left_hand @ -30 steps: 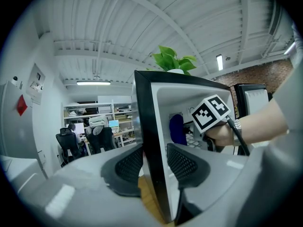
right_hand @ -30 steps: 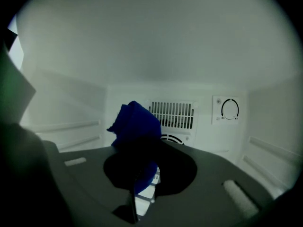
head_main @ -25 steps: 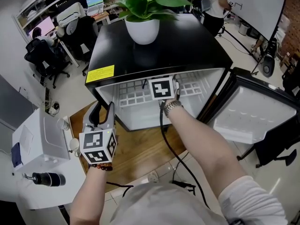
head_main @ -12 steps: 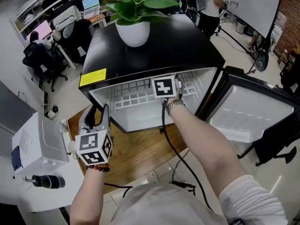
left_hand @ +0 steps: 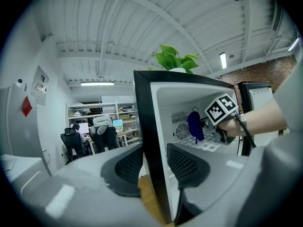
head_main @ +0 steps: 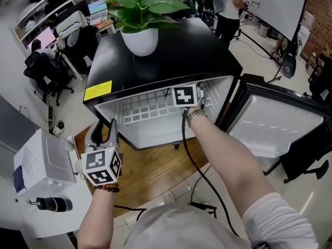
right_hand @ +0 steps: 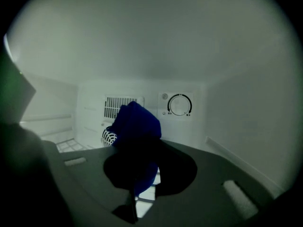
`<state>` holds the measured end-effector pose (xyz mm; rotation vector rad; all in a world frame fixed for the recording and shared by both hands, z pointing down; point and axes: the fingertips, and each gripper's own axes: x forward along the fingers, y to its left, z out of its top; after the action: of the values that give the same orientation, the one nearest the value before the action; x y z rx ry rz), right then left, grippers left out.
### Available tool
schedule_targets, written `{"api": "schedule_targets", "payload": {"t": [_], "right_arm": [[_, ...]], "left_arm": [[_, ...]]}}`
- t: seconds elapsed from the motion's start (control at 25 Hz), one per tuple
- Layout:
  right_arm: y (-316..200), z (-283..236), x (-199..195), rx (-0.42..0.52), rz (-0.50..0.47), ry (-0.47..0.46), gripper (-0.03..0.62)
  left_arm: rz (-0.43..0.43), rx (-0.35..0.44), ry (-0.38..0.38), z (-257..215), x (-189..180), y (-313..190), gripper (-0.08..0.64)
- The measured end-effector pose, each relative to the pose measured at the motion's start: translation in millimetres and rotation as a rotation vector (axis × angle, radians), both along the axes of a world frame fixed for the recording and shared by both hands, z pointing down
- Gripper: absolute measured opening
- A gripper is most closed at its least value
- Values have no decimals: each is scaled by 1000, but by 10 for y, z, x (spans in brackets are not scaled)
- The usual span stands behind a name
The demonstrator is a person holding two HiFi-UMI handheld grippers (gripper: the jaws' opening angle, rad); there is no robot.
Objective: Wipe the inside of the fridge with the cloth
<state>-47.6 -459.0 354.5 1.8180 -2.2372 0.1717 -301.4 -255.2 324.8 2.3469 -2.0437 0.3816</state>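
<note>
Fridge top (head_main: 176, 56): glossy black, smooth.
Fridge lining (right_hand: 142, 46): smooth matt white plastic.
Cloth (right_hand: 137, 124): soft blue fabric.
Pot (head_main: 139, 40), twelve o'clock on top: glossy white.
Floor panel (head_main: 150, 165): wood.

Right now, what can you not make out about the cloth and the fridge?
- Right gripper view: whether the cloth touches the back wall; the cloth itself covers that spot.
- Right gripper view: the marks on the dial, too small and dim.
- Head view: the cloth, hidden under the fridge top.
- Head view: the print on the yellow label, too small.
</note>
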Motion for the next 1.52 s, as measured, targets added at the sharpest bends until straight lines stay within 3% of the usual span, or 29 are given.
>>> {"api": "schedule_targets", "payload": {"t": [0.16, 0.44, 0.64, 0.84, 1.04, 1.24, 1.52], "right_arm": [[-37, 16, 118, -11, 25, 1, 47], [-139, 107, 23, -19, -53, -76, 46], [-167, 115, 86, -18, -43, -87, 46], [-106, 162, 256, -51, 38, -57, 46], [47, -38, 407, -12, 114, -9, 46], [282, -31, -128, -17, -61, -33, 47], [735, -166, -1161, 71, -333, 113, 46]], "left_arm": [[-3, 2, -2, -2, 2, -4, 156], [-9, 3, 2, 0, -3, -6, 156], [-10, 4, 6, 0, 2, -12, 156], [-8, 2, 15, 3, -3, -6, 156], [-1, 3, 24, 4, 6, -7, 156], [15, 12, 32, -1, 21, -18, 156], [33, 23, 43, 3, 31, -6, 156]]}}
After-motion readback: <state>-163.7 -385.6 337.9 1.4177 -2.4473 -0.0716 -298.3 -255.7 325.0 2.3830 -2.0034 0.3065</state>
